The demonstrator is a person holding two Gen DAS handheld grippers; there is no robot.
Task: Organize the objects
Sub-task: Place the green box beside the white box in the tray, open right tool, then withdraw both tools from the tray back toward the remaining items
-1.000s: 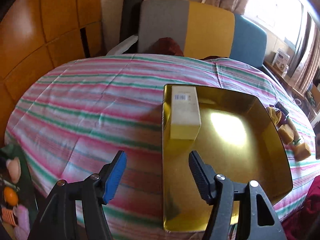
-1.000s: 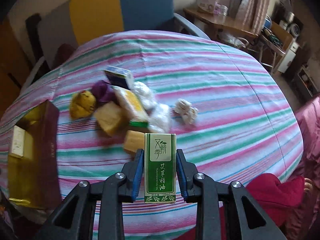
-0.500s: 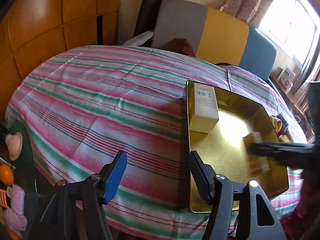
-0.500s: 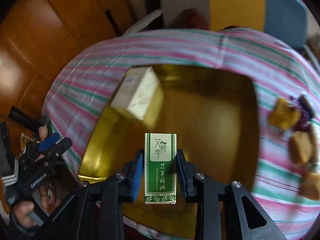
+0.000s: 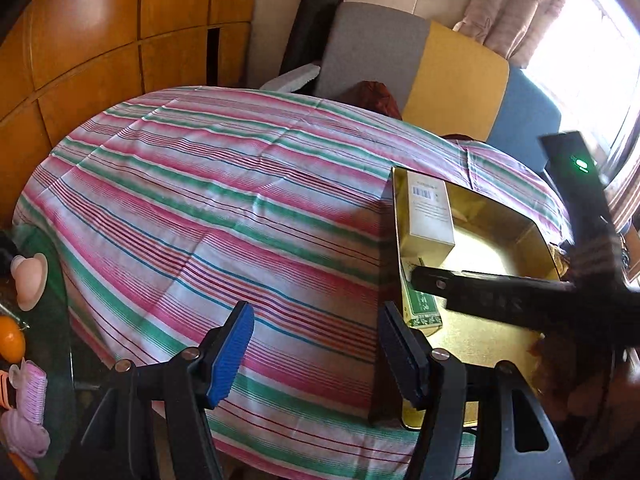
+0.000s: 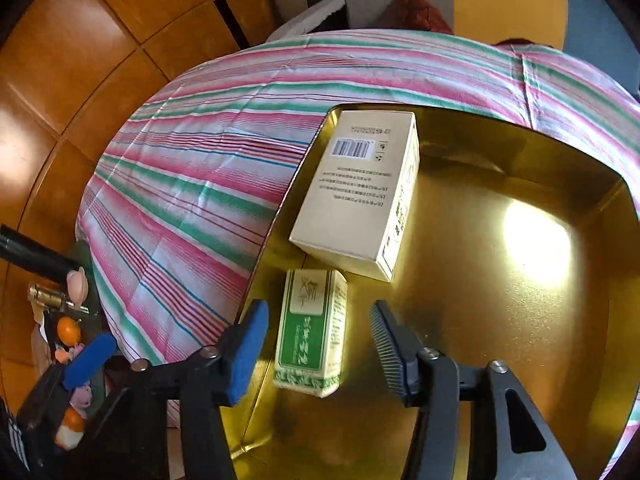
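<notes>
Striped cloth (image 6: pixel 208 184) covers the table under a shiny gold tray (image 6: pixel 520 320). Inside the tray, along its left wall, a green box (image 6: pixel 312 332) lies flat just in front of a larger cream box (image 6: pixel 360 196). Above the tray, the right gripper (image 6: pixel 316 344) is spread wide around the green box, gripping nothing. Beside the tray's left wall, the left gripper (image 5: pixel 316 346) gapes empty over the cloth.

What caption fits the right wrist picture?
Open right tongs over a small green-and-white carton lying beside a cream cardboard box in a shiny gold tray.
</notes>
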